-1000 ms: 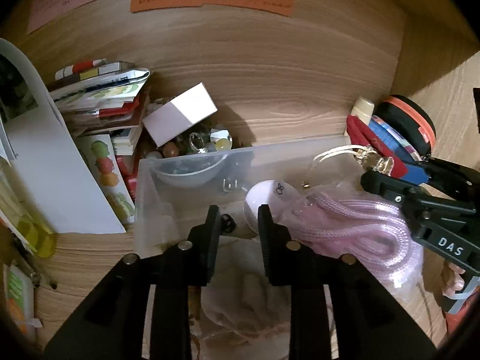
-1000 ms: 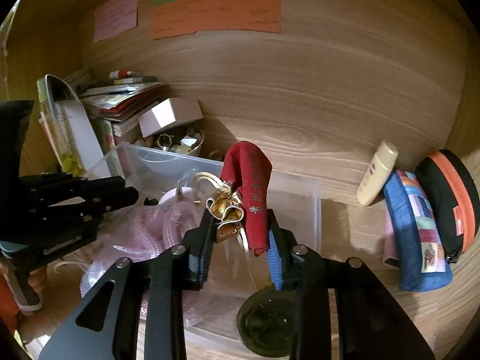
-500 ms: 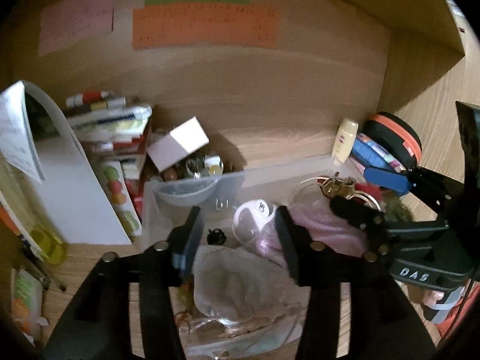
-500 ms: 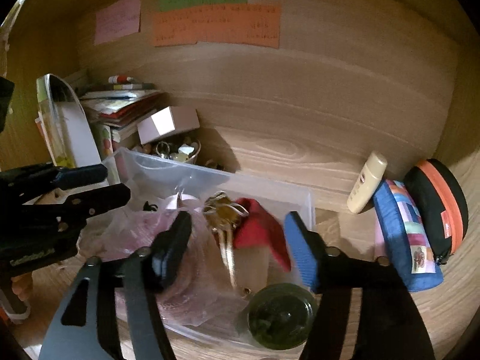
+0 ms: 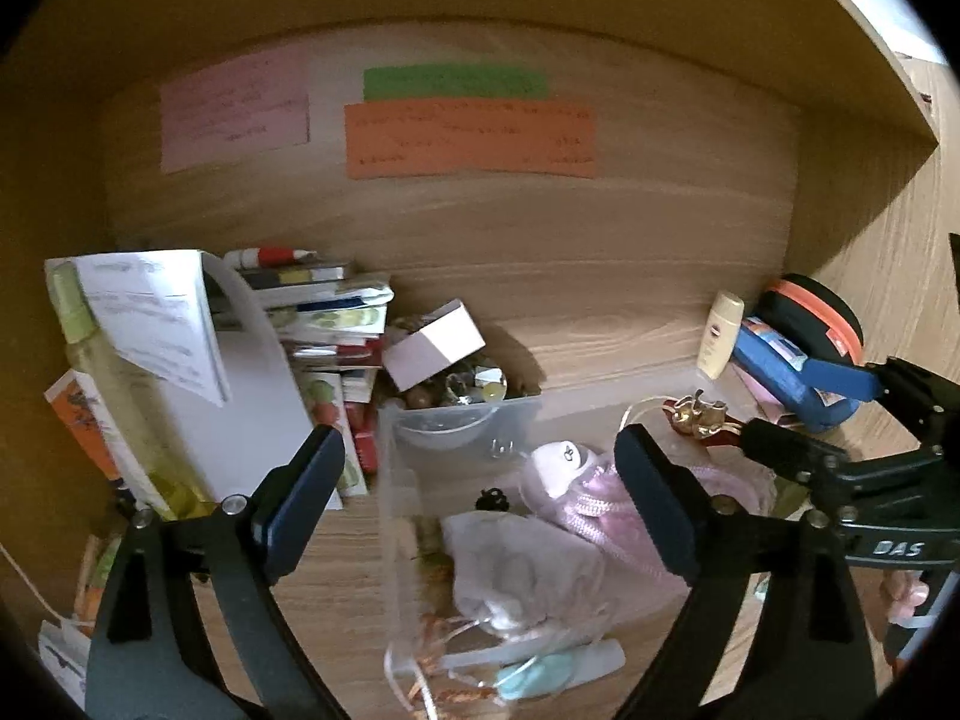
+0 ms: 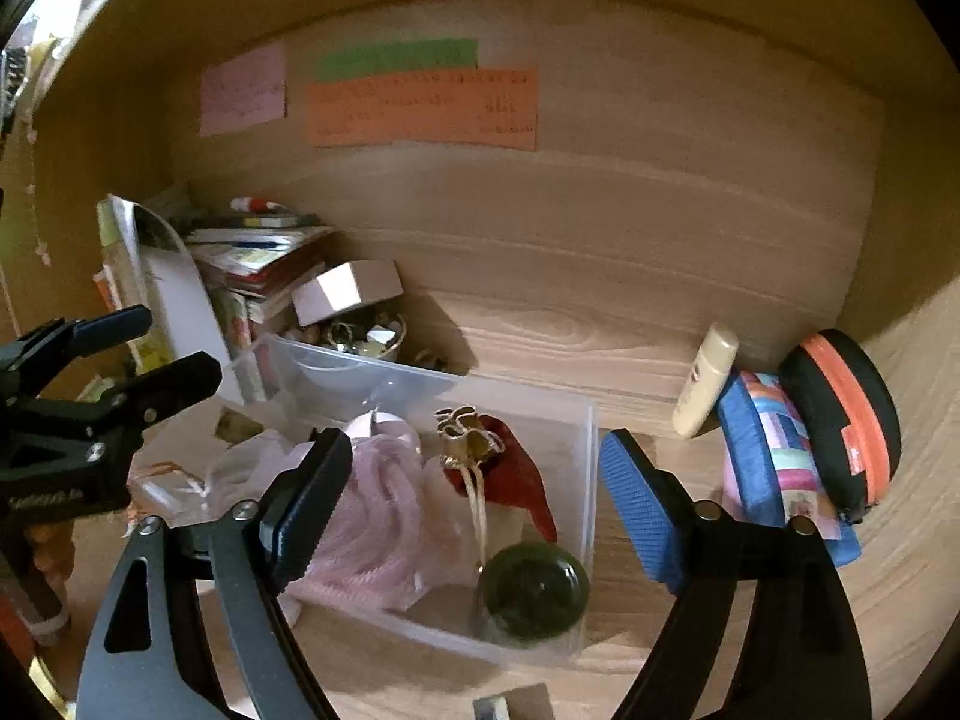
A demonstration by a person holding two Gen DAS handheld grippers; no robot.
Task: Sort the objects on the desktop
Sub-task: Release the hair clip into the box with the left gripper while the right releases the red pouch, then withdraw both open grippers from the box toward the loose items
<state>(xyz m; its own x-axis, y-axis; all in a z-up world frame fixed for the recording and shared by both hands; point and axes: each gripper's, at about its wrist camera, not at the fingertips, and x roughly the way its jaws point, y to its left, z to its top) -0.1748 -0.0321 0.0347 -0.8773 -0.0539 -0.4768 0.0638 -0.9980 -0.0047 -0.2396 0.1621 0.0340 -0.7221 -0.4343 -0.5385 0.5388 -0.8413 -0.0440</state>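
A clear plastic bin [image 5: 390,510] sits on the wooden desk. In it lie a pink rope bundle [image 5: 591,507] with a white round piece [image 5: 561,459], a pale cloth pouch [image 5: 522,564], a red pouch [image 6: 528,492] with a gold charm [image 6: 468,438], and a dark green jar [image 6: 531,588]. My left gripper [image 5: 480,492] hangs above the bin's left half; its jaws are opening and touch nothing. My right gripper [image 6: 477,480] hangs above the red pouch, its jaws also opening, pads clear of it. Each gripper shows in the other's view: right gripper [image 5: 810,408], left gripper [image 6: 174,348].
Books and papers [image 5: 312,312] are stacked at the left, beside a bowl of trinkets [image 5: 456,390] under a small white box [image 5: 432,345]. At the right stand a cream tube [image 6: 705,378], a blue patchwork pouch [image 6: 768,444] and a black-and-orange case [image 6: 840,420]. Coloured notes [image 5: 468,138] hang on the back wall.
Both grippers opened wide and drew up and back from the bin. The right one let go of the red pouch with the gold charm, which now lies in the bin.
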